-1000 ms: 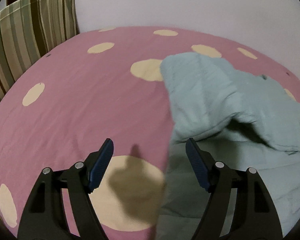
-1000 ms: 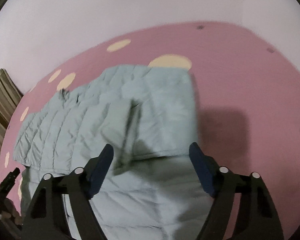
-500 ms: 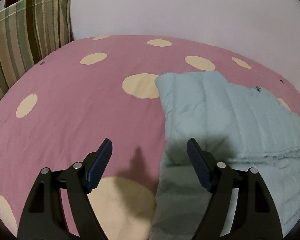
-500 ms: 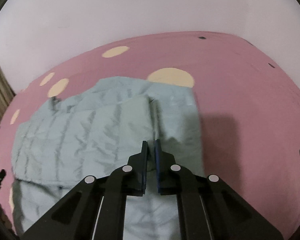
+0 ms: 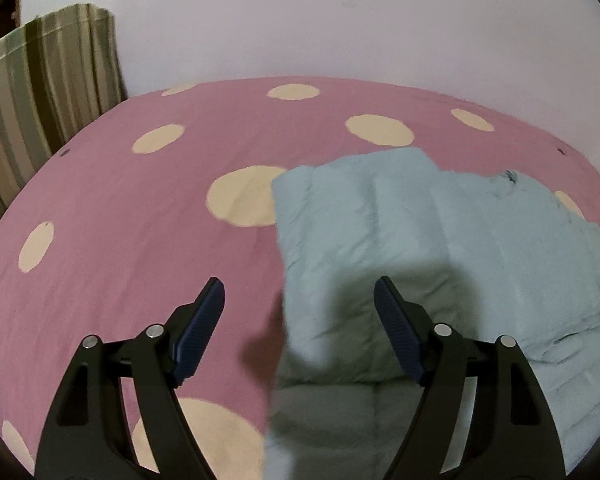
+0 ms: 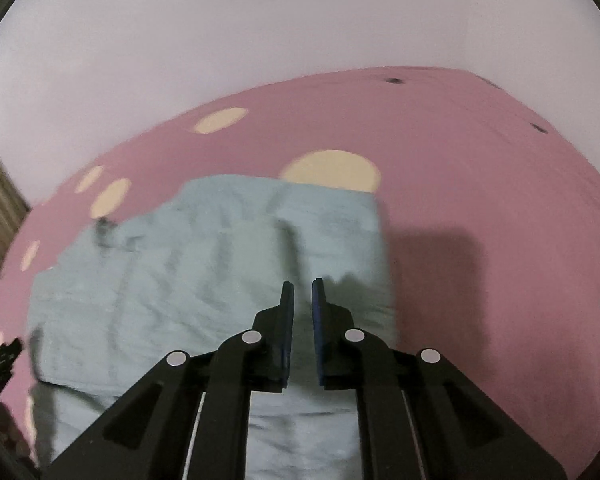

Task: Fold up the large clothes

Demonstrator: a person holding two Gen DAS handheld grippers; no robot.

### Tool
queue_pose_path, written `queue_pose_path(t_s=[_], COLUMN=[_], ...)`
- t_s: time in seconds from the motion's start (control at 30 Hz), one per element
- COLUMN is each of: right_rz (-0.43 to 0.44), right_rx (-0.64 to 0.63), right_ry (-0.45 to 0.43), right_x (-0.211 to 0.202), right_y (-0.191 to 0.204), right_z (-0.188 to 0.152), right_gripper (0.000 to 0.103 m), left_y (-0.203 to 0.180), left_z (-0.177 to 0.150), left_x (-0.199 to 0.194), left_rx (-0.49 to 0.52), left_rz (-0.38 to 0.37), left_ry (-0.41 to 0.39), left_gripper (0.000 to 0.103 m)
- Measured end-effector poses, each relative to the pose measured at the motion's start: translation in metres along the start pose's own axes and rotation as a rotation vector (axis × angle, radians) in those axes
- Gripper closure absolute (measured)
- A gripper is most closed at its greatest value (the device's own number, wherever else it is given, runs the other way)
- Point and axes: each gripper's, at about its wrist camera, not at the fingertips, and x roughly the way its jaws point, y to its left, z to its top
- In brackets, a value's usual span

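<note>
pale blue quilted jacket [image 5: 440,248], folded once on the polka-dot bed [image 5: 140,208], lies just ahead of both: left hand-held gripper [image 5: 298,308] open and empty, right hand-held gripper [image 6: 302,292] nearly closed, opening, nothing between; likely light, puffy, springy, so grip the folded edge; near hem cut off, sleeves hidden.

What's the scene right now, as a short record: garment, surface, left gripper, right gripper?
garment: light blue quilted jacket, folded over itself, lying on the sheet
surface: pink bedsheet with cream dots
left gripper: jaws wide apart, nothing between them, over the jacket's edge
right gripper: jaws opening from a narrow gap, nothing between them, over the jacket
</note>
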Motion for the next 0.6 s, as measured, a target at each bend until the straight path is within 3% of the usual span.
queue_pose_path(t_s=[0.1, 0.2, 0.27, 0.43, 0.57, 0.6], right_rz=[0.051, 0.009, 0.004, 0.017, 0.001, 0.007], right_rx=[-0.054, -0.082, -0.091, -0.093, -0.108, -0.112], right_ry=[0.041, 0.144, 0.183, 0.168, 0.115, 0.096], right_x=[0.019, 0.053, 0.069, 0.071, 0.050, 0.046], right_y=[0.023, 0.028, 0.025, 0.023, 0.030, 0.032], right_z=[0.001, -0.011, -0.020, -0.021, -0.014, -0.010], right_gripper=[0.094, 0.094, 0.094, 0.093, 0.093, 0.083], left_y=[-0.011, -0.018, -0.016, -0.012, -0.013, -0.014], left_z=[0.004, -0.002, -0.010, -0.013, -0.002, 0.003], left_x=[0.014, 0.041, 0.057, 0.063, 0.038, 0.032], left_rx=[0.032, 0.068, 0.063, 0.029, 0.036, 0.031], left_rz=[-0.001, 0.048, 0.039, 0.010, 0.043, 0.033], left_ry=[0.011, 0.087, 0.144, 0.160, 0.094, 0.069], left_gripper=[0.026, 0.026, 0.025, 0.025, 0.026, 0.026])
